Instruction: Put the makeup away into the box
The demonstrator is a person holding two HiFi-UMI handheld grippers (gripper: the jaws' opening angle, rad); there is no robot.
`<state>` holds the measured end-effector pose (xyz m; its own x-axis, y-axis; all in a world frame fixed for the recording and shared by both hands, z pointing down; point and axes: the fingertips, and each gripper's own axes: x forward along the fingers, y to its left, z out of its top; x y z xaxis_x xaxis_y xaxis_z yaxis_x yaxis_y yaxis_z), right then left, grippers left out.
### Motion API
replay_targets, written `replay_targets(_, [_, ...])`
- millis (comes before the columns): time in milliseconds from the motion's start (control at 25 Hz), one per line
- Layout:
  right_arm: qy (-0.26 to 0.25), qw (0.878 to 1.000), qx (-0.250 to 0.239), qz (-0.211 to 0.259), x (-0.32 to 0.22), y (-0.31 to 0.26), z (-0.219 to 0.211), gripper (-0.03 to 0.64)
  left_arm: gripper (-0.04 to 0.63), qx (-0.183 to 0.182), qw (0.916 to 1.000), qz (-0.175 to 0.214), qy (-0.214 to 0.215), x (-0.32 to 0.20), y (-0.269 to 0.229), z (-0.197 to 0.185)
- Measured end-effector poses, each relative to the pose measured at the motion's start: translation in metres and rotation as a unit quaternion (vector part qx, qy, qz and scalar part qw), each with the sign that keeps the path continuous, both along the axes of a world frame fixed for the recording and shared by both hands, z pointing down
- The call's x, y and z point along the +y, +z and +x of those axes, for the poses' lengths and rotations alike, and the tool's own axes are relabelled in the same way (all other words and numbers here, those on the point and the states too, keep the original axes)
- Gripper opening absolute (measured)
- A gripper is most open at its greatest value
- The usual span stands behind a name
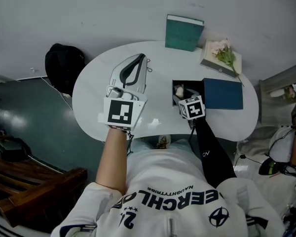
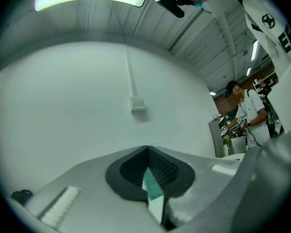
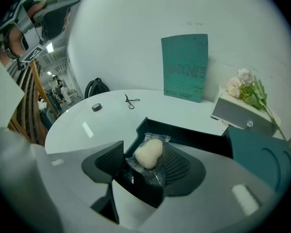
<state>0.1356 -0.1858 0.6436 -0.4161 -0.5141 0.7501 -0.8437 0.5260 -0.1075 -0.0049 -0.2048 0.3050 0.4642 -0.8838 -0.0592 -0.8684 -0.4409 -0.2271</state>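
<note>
A cream makeup sponge [image 3: 149, 153] in a clear wrapper sits between the pads of my right gripper [image 3: 143, 161], which is shut on it. The wrapper lies over the right pad. The gripper holds it just above the open black box [image 3: 184, 132]. From the head view, the right gripper [image 1: 182, 94] hangs over the box [image 1: 188, 85] with the sponge [image 1: 179, 90] showing pale inside its outline. My left gripper [image 1: 139, 59] is raised over the table's left half, its tips touching. In its own view the left gripper [image 2: 146, 149] points up at a bare wall, shut; a thin teal-and-white sliver shows in the slit.
The box's blue lid [image 1: 223, 94] lies right of the box. A teal book [image 1: 183, 32] stands at the back, beside a grey case with flowers [image 1: 222, 56]. Small scissors-like tool [image 3: 131, 101] and a dark round item [image 3: 96, 107] lie on the white table [image 1: 222, 122]. A black bag [image 1: 64, 65] sits left.
</note>
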Motion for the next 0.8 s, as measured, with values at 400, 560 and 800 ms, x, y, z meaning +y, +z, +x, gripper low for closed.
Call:
replay_targets(400, [0.011, 0.990, -0.047, 0.129, -0.037, -0.075, 0.002, 0.262, 0.008, -0.011, 0.9998, -0.010, -0.010, -0.008, 0.004, 0.002])
replay_targets(560, [0.005, 0.968, -0.062, 0.243, -0.054, -0.158, -0.002, 0.255, 0.008, -0.012, 0.9998, 0.000, -0.013, -0.007, -0.004, 0.001])
replay_targets(800, [0.016, 0.921, -0.109, 0.374, -0.047, -0.279, -0.001, 0.239, 0.008, -0.005, 0.9998, 0.014, -0.013, -0.003, -0.021, 0.001])
